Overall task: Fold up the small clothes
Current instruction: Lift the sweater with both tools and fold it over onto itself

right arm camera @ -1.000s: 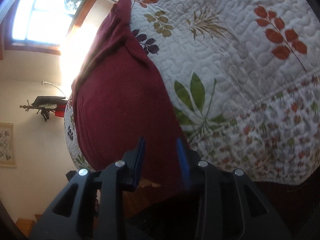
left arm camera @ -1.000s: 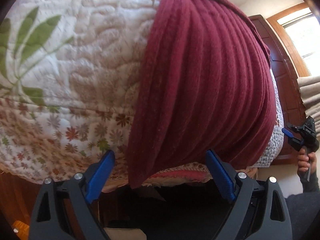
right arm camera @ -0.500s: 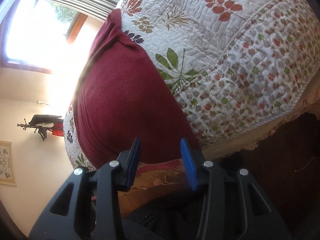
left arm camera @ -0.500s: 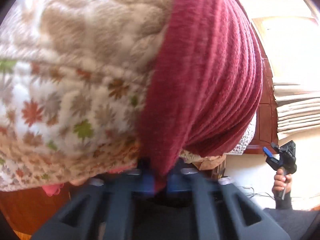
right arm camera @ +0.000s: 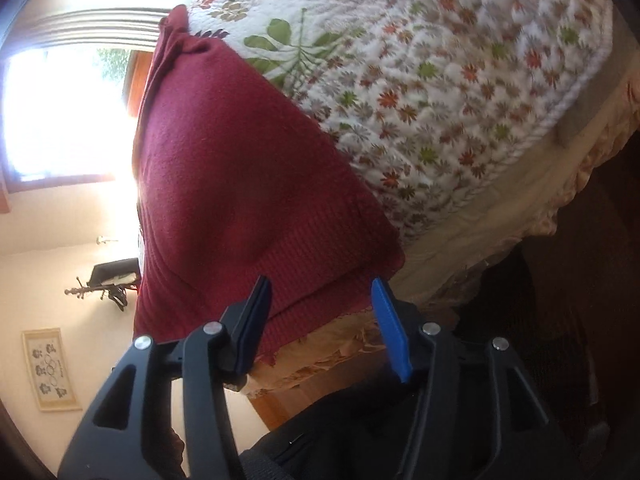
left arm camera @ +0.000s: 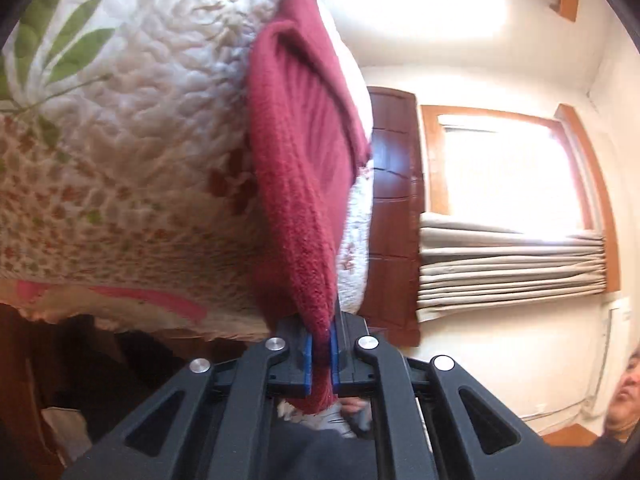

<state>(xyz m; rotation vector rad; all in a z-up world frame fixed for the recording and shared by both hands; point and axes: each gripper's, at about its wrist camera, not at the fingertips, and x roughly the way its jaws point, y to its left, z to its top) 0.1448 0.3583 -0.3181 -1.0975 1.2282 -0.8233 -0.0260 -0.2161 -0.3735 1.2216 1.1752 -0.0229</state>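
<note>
- The maroon knit garment [left arm camera: 296, 184] lies on the bed, on a quilted floral bedspread [left arm camera: 132, 140], with its near end hanging past the bed's edge toward me.
- In the left wrist view, its long axis runs from the far corner on the quilt down to my left gripper [left arm camera: 320, 354]. The fabric is lifted into a narrow ridge with ribbed folds along its length.
- My left fingers [left arm camera: 307, 356] are pressed together on the garment's near hem, and a tuft of maroon cloth pokes out below them.
- In the right wrist view, the garment [right arm camera: 240, 184] spreads as a broad, flat shape, bunched at its far corner and widening toward me.
- My right gripper [right arm camera: 324, 320] is spread wide. Its blue fingers [right arm camera: 390, 332] sit on either side of the near hem, holding nothing. I cannot tell whether they touch the fabric.
- The hem's left corner is hidden behind my right gripper's dark frame. The quilt's pattern is blurred in both views.
- Below the quilt's edge I see a frilled beige bed skirt [right arm camera: 520, 216].
- The room has cream walls, a bright window [left arm camera: 512, 176] with gathered beige curtains [left arm camera: 508, 268], a dark wooden door [left arm camera: 394, 208], and a framed picture [right arm camera: 50, 368].
</note>
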